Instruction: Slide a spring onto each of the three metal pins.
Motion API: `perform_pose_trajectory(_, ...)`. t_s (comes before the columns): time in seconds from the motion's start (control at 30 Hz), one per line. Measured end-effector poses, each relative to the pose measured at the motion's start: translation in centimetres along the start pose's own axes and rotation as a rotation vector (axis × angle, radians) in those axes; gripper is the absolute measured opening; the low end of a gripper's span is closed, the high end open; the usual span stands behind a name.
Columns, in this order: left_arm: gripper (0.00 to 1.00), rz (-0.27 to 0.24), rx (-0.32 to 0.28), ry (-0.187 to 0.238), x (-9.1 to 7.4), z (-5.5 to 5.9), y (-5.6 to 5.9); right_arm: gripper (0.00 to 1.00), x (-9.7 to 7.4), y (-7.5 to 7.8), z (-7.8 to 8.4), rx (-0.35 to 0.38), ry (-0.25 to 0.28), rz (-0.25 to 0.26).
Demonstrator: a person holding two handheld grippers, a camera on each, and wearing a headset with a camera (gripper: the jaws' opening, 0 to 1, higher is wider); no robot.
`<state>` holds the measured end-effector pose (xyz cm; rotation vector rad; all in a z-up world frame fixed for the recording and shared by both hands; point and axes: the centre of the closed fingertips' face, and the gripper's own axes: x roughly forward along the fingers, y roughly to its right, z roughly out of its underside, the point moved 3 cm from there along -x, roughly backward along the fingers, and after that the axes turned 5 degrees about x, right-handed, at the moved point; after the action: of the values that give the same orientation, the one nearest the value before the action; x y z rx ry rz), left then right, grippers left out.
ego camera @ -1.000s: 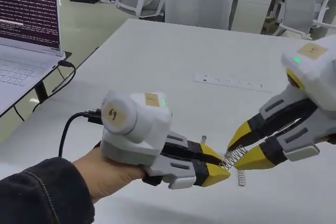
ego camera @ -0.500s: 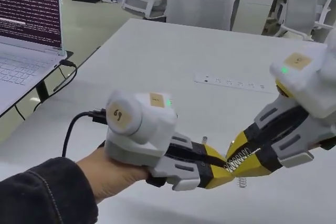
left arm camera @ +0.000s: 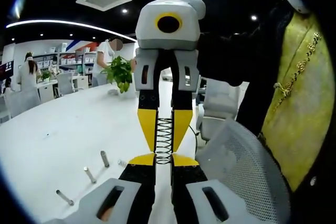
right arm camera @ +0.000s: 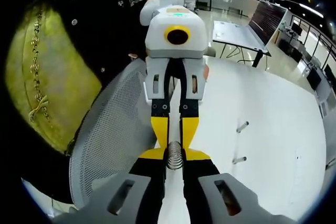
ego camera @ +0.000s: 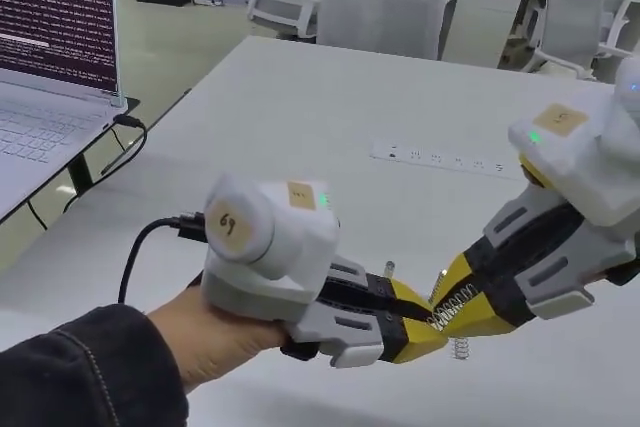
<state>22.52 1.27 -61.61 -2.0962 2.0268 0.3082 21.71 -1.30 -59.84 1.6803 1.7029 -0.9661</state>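
A thin steel spring (ego camera: 452,303) is held level above the white table (ego camera: 300,117), spanning both grippers. My left gripper (ego camera: 432,331), in the hand at lower left, is shut on one end of it. My right gripper (ego camera: 447,311) comes in from the right and is shut on its length. The left gripper view has the spring (left arm camera: 164,132) running up from my left gripper (left arm camera: 164,160) into the right gripper (left arm camera: 164,148). It appears end-on (right arm camera: 175,153) in the right gripper view. A bare pin (ego camera: 389,269) stands behind the tips. Another spring (ego camera: 460,347) stands upright just below them.
Three pins stand in a row on the table (left arm camera: 103,158), (left arm camera: 89,174), (left arm camera: 64,198); the first seems to carry a spring. An open laptop (ego camera: 50,47) sits at far left, a black cable (ego camera: 135,247) trails from the left gripper, and a power strip (ego camera: 440,158) lies farther back.
The right gripper's jaws, spread around the spring a second ago, have come together on it and moved closer to the left gripper. The left gripper has barely moved.
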Motion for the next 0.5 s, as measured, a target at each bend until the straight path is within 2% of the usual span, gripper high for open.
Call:
perform_pose_trajectory(0.13,0.03,-0.008,0.006,-0.002,-0.1,0.1,-0.1,0.08,0.1,0.1,-0.2,-0.002,-0.006,0.000)
perform_pose_trajectory(0.27,0.12,-0.015,-0.006,-0.024,-0.1,0.5,-0.1,0.08,0.1,0.3,-0.4,-0.003,-0.003,0.004)
perform_pose_trajectory(0.5,0.18,-0.050,-0.023,-0.039,-1.0,1.0,-0.5,0.08,0.0,0.8,0.0,-0.007,-0.043,0.014)
